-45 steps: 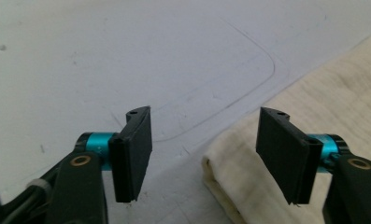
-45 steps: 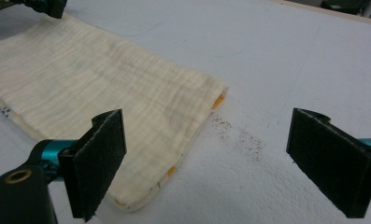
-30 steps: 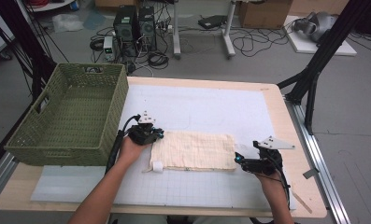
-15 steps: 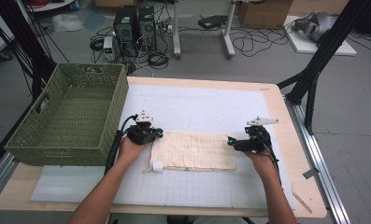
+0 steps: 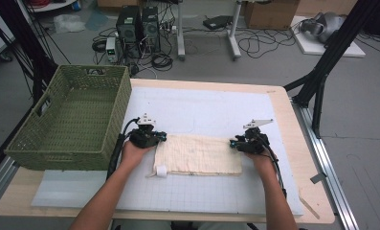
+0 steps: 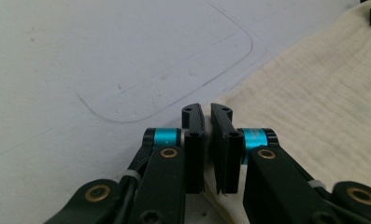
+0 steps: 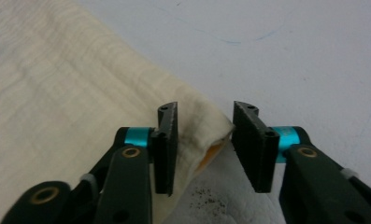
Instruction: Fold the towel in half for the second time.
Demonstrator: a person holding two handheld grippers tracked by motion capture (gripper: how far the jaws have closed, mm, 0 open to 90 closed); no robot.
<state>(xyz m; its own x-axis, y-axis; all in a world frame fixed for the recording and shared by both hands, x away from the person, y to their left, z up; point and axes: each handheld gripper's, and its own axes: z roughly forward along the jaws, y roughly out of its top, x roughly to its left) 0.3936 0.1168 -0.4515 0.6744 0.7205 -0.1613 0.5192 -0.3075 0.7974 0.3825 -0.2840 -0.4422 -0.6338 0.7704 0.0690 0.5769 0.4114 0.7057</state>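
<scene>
Cream cloth [image 5: 197, 155] lies folded flat on the white mat [image 5: 206, 110] of the bench [image 5: 283, 103], just right of the green basket [image 5: 70, 122]. At its far left corner the left claw [image 6: 207, 122] is clenched on the cloth's edge. At the far right corner the right claw [image 7: 205, 122] has just been closing; a bunched corner sits between its jaws, touching 1 pad, with a gap at the other.

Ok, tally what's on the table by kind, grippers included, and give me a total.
Cream cloth: 1
Green woven basket: 1
White mat: 1
Grippers: 2, the left gripper shut on the cloth's corner, the right gripper closing, its fingers around the other corner
Total: 5
</scene>
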